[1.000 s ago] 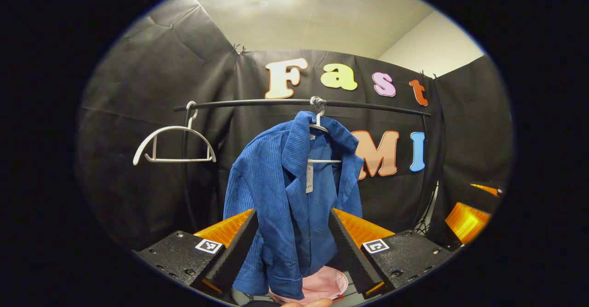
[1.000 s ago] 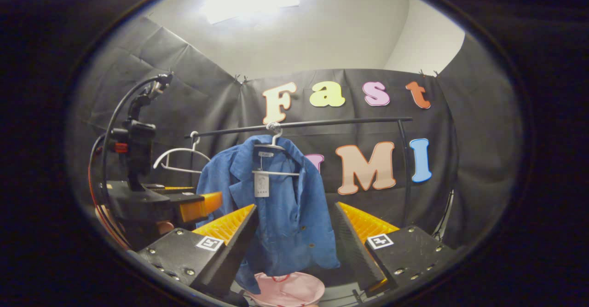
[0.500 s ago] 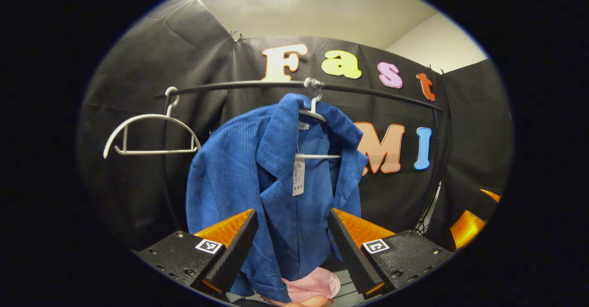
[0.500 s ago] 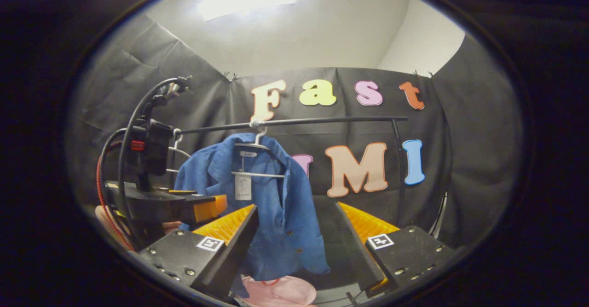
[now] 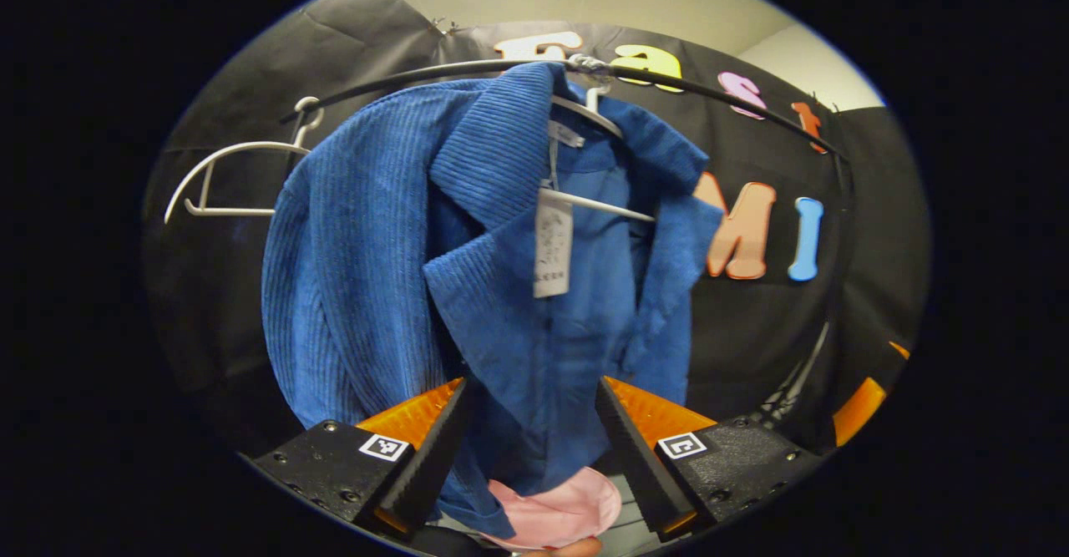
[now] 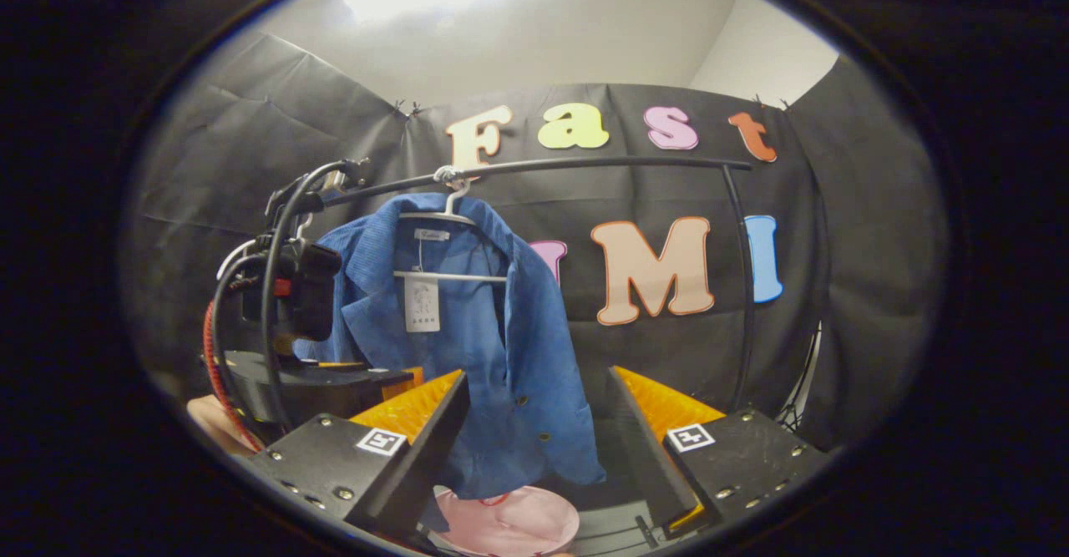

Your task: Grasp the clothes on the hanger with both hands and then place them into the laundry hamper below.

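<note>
Closer than a second ago, the left tool (image 5: pixel 528 423) now frames the blue corduroy jacket (image 5: pixel 468 248), fingers spread and gripping nothing. It hangs on its white hanger (image 6: pixel 451 215) above the pink hamper (image 6: pixel 509 519). The right tool (image 6: pixel 534 423), also released, trails; grasping looks imminent.

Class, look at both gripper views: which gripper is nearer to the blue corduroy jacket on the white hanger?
Left. The left gripper is open right at the blue corduroy jacket, its front hanging between the fingers. The right gripper, also open, hangs farther back.
</note>
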`<state>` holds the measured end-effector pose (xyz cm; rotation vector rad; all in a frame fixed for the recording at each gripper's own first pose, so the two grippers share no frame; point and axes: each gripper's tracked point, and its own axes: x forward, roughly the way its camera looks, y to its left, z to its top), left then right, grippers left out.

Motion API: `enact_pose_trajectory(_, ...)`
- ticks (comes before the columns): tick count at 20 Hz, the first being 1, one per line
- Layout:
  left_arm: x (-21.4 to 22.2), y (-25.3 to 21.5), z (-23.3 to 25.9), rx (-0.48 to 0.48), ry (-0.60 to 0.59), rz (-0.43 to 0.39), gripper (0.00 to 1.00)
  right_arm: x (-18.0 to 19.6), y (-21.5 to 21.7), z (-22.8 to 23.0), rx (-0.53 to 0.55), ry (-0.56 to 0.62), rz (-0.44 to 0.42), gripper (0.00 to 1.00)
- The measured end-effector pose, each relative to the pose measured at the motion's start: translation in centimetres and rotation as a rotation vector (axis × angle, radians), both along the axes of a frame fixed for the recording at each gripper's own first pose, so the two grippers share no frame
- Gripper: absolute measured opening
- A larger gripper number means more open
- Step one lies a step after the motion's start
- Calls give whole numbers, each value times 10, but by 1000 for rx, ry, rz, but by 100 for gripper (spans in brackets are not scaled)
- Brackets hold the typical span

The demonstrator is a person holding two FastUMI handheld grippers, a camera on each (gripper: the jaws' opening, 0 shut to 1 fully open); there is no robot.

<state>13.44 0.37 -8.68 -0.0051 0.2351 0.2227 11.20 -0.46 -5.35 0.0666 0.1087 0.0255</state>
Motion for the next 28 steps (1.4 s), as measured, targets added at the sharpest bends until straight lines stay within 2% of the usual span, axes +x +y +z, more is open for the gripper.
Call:
enact_pose_trajectory(3,6,7,5,-63,-2,13,91,18,4,-8,13,12,22,98)
enact_pose_trajectory(4,9,6,10,-95,-20,-9,95,26,8,-11,5,10,34,99)
enact_pose_trajectory(7,10,-7,21,-246,-61,-88,77,47,18,-27,-44,36,66,96)
enact_pose_trajectory(8,12,1,25,-253,-78,-73,77,55,22,-32,-47,40,75,99)
enact_pose_trajectory(9,14,9,31,-225,-104,-54,76,63,26,-36,-36,46,84,99)
enact_pose_trajectory(10,17,14,38,-169,-133,-43,70,70,29,-41,-18,58,92,99)
enact_pose_trajectory(12,22,9,41,-82,-133,-82,62,86,29,-43,27,68,86,98)
enact_pose_trajectory(15,26,-4,33,-20,-90,-164,31,118,36,-33,84,49,95,96)
enact_pose_trajectory(17,26,-1,34,14,-91,-192,11,137,45,-27,107,39,114,99)
enact_pose_trajectory(19,23,0,33,22,-84,-210,3,156,52,-24,93,36,134,96)
enact_pose_trajectory(22,18,2,36,34,-95,-226,0,181,53,-33,57,47,131,96)
enact_pose_trajectory(24,14,12,35,8,-94,-196,0,194,56,-38,45,52,133,99)
enact_pose_trajectory(25,12,15,37,1,-97,-193,1,200,59,-36,41,47,143,96)
enact_pose_trajectory(28,5,14,44,-45,-97,-205,0,217,72,-15,82,-27,205,96)
